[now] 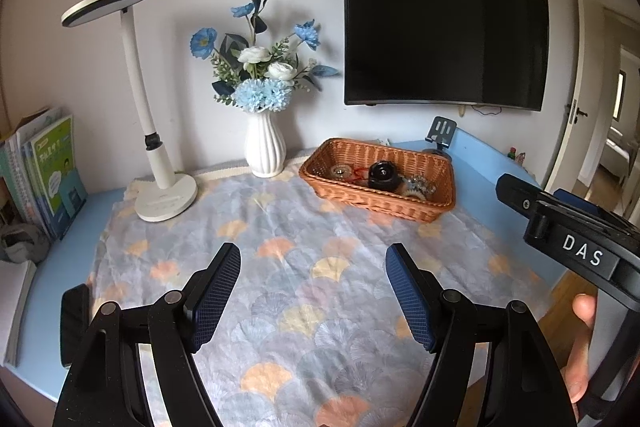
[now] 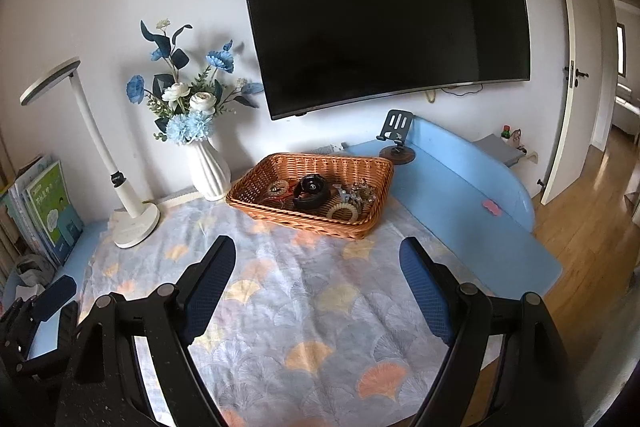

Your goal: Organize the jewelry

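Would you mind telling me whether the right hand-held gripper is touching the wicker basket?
Apart. The right wrist view shows the right hand-held gripper open and empty, with a strip of patterned cloth between its fingertips and the wicker basket.

Baskets: one wicker basket (image 2: 248,193), far centre on the cloth
Jewelry in the basket: a black round piece (image 2: 310,189), a pale ring (image 2: 344,213), a tangle with red cord (image 2: 280,191) and a metallic cluster (image 2: 362,193); exact count cannot be told
Vases: one white vase (image 1: 265,147) with flowers (image 1: 256,67), far, left of the basket
Lamps: one desk lamp (image 1: 160,163), far left
Screens: one (image 2: 384,7), on the wall
Phone stands: one (image 2: 396,131), far right
Cloths: one patterned cloth (image 1: 304,267)
Books: a row (image 1: 52,171) at far left, number unclear
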`<state>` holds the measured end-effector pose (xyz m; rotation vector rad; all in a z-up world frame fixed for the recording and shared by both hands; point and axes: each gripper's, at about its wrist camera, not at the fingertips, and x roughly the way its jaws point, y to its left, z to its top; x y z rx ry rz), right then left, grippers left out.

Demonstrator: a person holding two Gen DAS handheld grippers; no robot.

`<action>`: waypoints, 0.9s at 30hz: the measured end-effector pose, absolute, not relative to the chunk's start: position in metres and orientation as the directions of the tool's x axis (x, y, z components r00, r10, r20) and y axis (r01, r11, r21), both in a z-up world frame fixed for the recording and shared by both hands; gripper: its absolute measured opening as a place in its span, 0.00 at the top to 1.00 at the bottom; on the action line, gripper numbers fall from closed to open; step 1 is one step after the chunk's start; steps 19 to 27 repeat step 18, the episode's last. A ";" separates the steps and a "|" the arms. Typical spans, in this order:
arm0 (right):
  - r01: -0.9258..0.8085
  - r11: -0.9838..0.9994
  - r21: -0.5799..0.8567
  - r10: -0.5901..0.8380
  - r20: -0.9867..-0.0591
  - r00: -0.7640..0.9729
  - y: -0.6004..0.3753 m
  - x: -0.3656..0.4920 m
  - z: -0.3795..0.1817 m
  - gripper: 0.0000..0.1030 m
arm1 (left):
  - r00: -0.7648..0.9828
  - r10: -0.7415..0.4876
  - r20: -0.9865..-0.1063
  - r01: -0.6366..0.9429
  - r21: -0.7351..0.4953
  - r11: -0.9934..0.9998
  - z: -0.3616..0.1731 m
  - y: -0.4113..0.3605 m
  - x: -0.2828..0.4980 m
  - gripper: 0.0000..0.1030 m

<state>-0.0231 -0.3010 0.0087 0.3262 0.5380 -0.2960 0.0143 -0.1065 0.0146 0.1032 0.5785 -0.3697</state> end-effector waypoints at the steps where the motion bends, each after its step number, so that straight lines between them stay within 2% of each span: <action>1: 0.356 0.906 0.228 -0.186 -0.541 0.820 -0.302 -0.024 0.009 0.17 | 0.773 -0.312 -0.552 0.370 -0.006 0.929 0.015 -0.107 0.014 0.26; 8: 0.347 0.905 0.246 -0.167 -0.544 0.823 -0.304 -0.026 0.009 0.17 | 0.773 -0.312 -0.553 0.375 0.002 0.927 0.015 -0.109 0.011 0.26; 16: 0.338 0.910 0.240 -0.164 -0.540 0.826 -0.301 -0.025 0.008 0.17 | 0.828 -0.282 -0.484 0.340 0.034 0.940 0.018 -0.105 0.003 0.26; 27: 0.341 0.911 0.231 -0.170 -0.543 0.822 -0.300 -0.023 0.007 0.17 | 0.813 -0.297 -0.502 0.353 0.019 0.935 0.017 -0.104 0.007 0.26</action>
